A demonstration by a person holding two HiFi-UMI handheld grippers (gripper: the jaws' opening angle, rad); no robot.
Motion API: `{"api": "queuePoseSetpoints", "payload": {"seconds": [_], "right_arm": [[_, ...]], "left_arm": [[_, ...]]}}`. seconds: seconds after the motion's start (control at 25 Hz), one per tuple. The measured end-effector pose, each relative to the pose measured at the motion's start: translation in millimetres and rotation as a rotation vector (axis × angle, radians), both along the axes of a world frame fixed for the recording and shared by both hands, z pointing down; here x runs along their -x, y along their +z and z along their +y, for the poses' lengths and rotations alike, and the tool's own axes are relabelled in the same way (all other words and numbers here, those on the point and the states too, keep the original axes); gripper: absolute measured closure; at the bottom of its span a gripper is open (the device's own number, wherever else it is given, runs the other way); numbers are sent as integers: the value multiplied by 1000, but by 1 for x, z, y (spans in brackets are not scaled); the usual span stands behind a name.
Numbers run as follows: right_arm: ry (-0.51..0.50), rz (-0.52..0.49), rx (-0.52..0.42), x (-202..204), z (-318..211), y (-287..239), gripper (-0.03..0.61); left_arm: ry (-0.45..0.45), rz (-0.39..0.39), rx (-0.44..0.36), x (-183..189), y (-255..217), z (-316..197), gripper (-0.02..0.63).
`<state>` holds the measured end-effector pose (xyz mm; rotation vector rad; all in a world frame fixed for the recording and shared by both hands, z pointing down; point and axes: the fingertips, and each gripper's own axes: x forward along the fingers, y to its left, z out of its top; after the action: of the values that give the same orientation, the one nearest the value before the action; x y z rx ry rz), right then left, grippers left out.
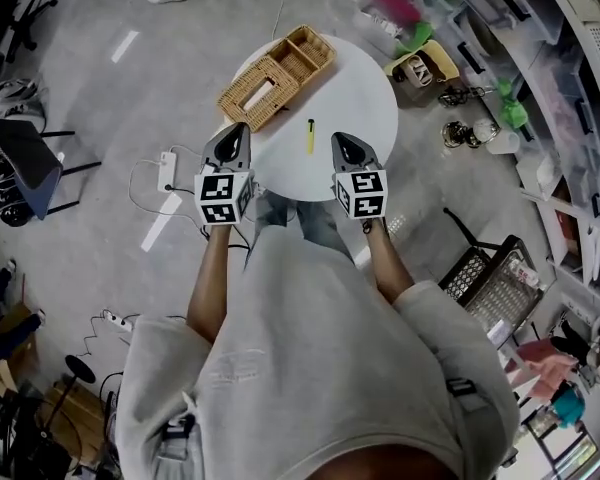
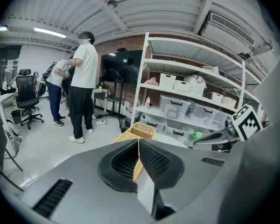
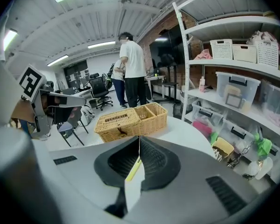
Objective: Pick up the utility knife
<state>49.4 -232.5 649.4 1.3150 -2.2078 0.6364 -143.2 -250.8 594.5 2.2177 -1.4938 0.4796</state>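
Operator: On the round white table (image 1: pixel 365 98), where is the slim yellow plastic utility knife (image 1: pixel 310 136)?

Instructor: Near the table's middle. It lies flat, pointing lengthwise away from the person. It is near the rectangular woven wicker basket (image 1: pixel 275 76) but apart from it. It sits between the left gripper (image 1: pixel 238 131) and the right gripper (image 1: pixel 341 142), and neither touches it.

Operator: State of the fingers?

Instructor: Both pairs are pressed together with nothing between them. The right gripper view shows the knife as a yellow strip beyond the closed tips.

Operator: Procedure for the approach?

Instructor: This is judgement only.
1. Select one gripper. The right appears better lined up.
2. Spread its fingers before descent.
3. Straddle the handle across its narrow width, near mid-length, so the load balances.
4. Close on the long sides.
5. Lift straight up.

Operator: Handling notes?

Instructor: The body is thin and straight, with dark ends. It looks like smooth hard plastic, so it may skid on the glossy table top. The ribbed black pads (image 3: pixel 154 160) should add friction. Whether the blade is extended cannot be told. Keep clear of the basket's rough woven wall.
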Motion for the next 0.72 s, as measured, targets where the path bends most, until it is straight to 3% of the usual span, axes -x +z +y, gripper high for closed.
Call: {"api": "queuePoseSetpoints", "payload": {"seconds": [0.32,0.48,0.52,0.56,0.72], "right_arm": [[-13,35,92,1,39,39,546],[-43,-7,128,8,52,51,541],[-48,-20,135,9,54,54,504],[-50,-28,141,11,56,57,414],[-48,-21,158,12,61,68,354]], "left_arm": [[6,-7,55,3,27,20,591],[12,-4,74,-1,36,28,591],[12,-4,77,-2,38,30,591],[11,-3,81,-2,39,31,591],[4,0,94,-2,46,35,591]]}}
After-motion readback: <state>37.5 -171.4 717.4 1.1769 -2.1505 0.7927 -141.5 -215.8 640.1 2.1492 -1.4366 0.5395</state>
